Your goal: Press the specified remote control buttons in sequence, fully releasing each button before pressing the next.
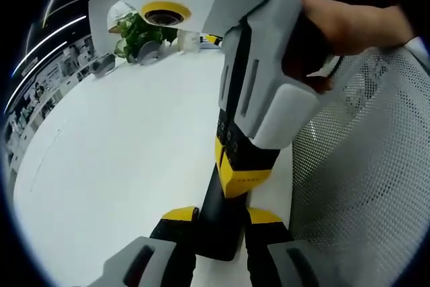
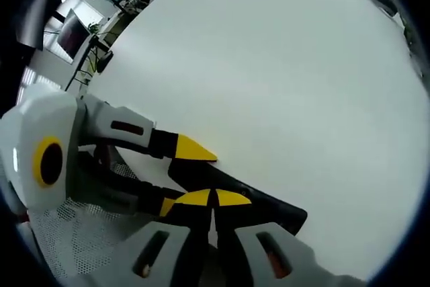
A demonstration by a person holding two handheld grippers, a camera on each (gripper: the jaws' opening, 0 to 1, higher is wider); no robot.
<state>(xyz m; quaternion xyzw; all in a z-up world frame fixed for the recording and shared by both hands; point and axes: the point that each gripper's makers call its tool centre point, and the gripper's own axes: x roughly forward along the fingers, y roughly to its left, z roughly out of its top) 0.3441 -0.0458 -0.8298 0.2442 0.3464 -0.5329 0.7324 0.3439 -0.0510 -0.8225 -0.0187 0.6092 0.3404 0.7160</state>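
Left gripper (image 1: 220, 223): its yellow-tipped jaws stand on either side of the near end of the remote control (image 1: 225, 223), apparently clamped on it.
Right gripper (image 2: 213, 198): jaws drawn together, yellow tips meeting and pressed down on the remote's top face; in the left gripper view it comes in from above, held by a hand (image 1: 349, 28).
Remote control: a long black bar lying at the near edge of the white counter (image 1: 127, 159), beside a white mesh chair back (image 1: 366, 186).
Progress: a press looks to be under way — which button in the sequence I cannot tell, since no buttons are visible, so done and left stay unknown. Release is still to come.
Writing: none readable on the remote or grippers.
Far end: a green plant (image 1: 138, 35) and small items — too blurred to name.
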